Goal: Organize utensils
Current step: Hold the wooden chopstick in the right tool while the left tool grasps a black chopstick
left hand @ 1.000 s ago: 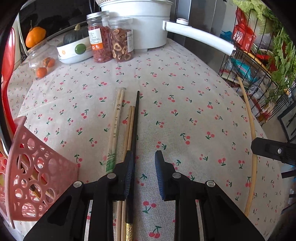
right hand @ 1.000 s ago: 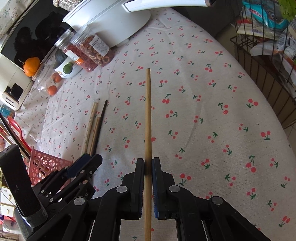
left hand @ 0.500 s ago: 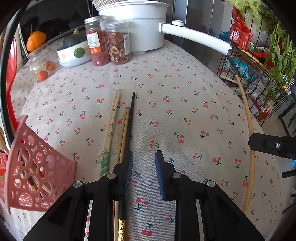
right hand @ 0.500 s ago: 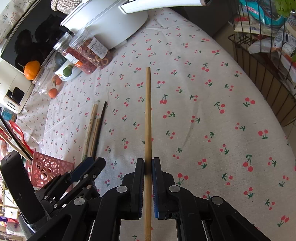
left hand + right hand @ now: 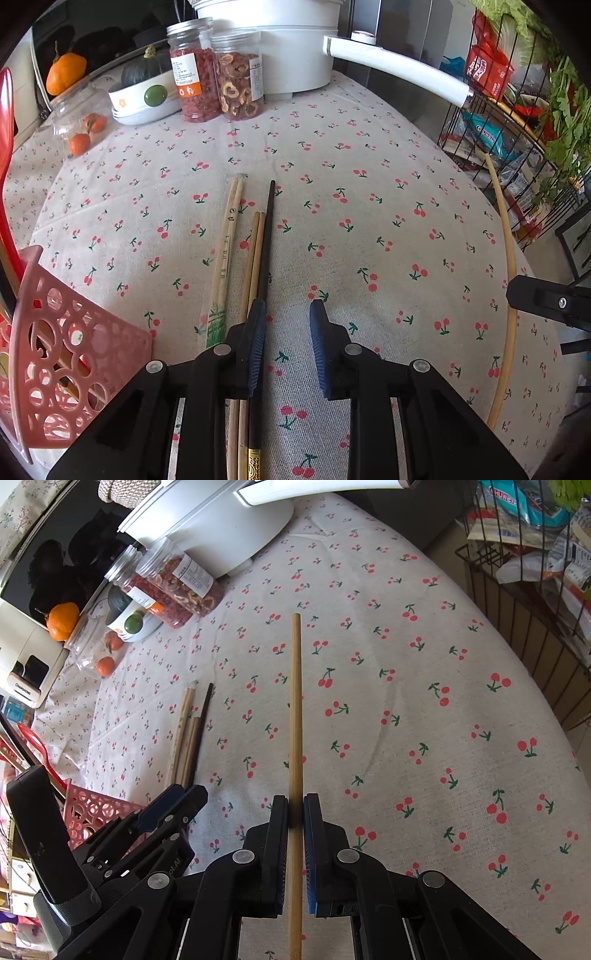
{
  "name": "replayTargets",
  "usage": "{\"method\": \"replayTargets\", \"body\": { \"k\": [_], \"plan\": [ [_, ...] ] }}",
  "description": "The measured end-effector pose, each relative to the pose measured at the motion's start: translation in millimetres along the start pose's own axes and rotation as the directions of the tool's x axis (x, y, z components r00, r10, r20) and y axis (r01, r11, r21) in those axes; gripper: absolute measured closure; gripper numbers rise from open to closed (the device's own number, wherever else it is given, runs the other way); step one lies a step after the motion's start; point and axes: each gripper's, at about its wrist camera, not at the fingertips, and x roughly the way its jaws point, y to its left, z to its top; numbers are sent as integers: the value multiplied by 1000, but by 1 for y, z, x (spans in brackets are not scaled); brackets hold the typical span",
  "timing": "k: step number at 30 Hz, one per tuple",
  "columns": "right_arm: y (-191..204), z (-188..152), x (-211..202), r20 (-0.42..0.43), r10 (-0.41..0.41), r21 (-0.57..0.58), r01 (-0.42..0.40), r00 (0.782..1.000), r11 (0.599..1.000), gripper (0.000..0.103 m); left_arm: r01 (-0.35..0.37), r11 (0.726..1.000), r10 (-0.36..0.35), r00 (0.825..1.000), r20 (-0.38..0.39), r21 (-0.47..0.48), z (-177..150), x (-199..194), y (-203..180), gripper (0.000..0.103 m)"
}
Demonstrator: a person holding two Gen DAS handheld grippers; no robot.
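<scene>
Little had shifted since a second ago: your left gripper had eased slightly back along the chopsticks, so their far tips sat lower in its view, while your right gripper had held its place. Your left jaws stood narrowly apart with nothing between them; the left pad lay over the black chopstick, though contact could not be confirmed. Your right jaws were clamped on a long wooden stick, which pointed out over the table.

On the surface, a cherry-print tablecloth covered the table. A wrapped pair of chopsticks, a plain wooden pair and the black chopstick lay side by side, close together, ahead of your left gripper. A pink perforated basket stood at the near left edge, with a red utensil rising beside it.

At the far end you had a white pot with a long handle, two jars of dried goods, a white bowl, a dark squash and an orange fruit. A wire rack of packets and greens stood off the table's right side.
</scene>
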Motion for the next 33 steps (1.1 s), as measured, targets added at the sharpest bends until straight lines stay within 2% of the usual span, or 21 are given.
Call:
{"method": "replayTargets", "body": {
  "k": [10, 11, 12, 13, 14, 15, 19, 23, 27, 28, 31, 33],
  "plan": [
    [-1, 1, -1, 4, 2, 17, -2, 1000, 1000, 98, 7, 999, -6, 1000, -17, 38, 2, 2, -2, 77],
    [-1, 1, -1, 4, 3, 17, -3, 1000, 1000, 98, 41, 998, -40, 999, -24, 40, 2, 3, -3, 77],
    [-1, 0, -2, 5, 4, 17, -4, 1000, 1000, 98, 104, 994, -102, 992, -69, 24, 1, 7, -3, 77],
    [-1, 0, -2, 6, 4, 17, -4, 1000, 1000, 98, 93, 995, -92, 994, -55, 24, 0, 6, -4, 75],
    [-1, 0, -2, 6, 3, 18, -3, 1000, 1000, 98, 24, 999, -22, 999, -33, 49, -1, 4, -7, 76],
    [-2, 0, -2, 6, 3, 19, -3, 1000, 1000, 98, -8, 998, 9, 1000, -16, 65, -2, 3, -8, 77],
    [-4, 1, -3, 9, 4, 25, -4, 1000, 1000, 98, -10, 999, 10, 1000, 18, 32, -4, 0, -4, 77],
    [-3, 2, -2, 8, 5, 25, -5, 1000, 1000, 98, -25, 999, 23, 998, 56, 45, -5, -6, -4, 76],
    [-2, 3, -2, 7, 4, 22, -5, 1000, 1000, 98, -47, 998, 46, 999, 24, 44, -4, -1, -3, 64],
    [-2, 3, -1, 6, 5, 22, -6, 1000, 1000, 98, -42, 998, 41, 999, 6, 38, -4, 2, -1, 64],
    [-1, 2, -1, 7, 6, 22, -6, 1000, 1000, 98, -27, 999, 26, 1000, 16, 43, -7, 2, -2, 63],
    [-2, 2, -2, 6, 6, 26, -6, 1000, 1000, 98, 44, 998, -44, 999, 4, 43, -8, 0, -4, 63]
  ]
}}
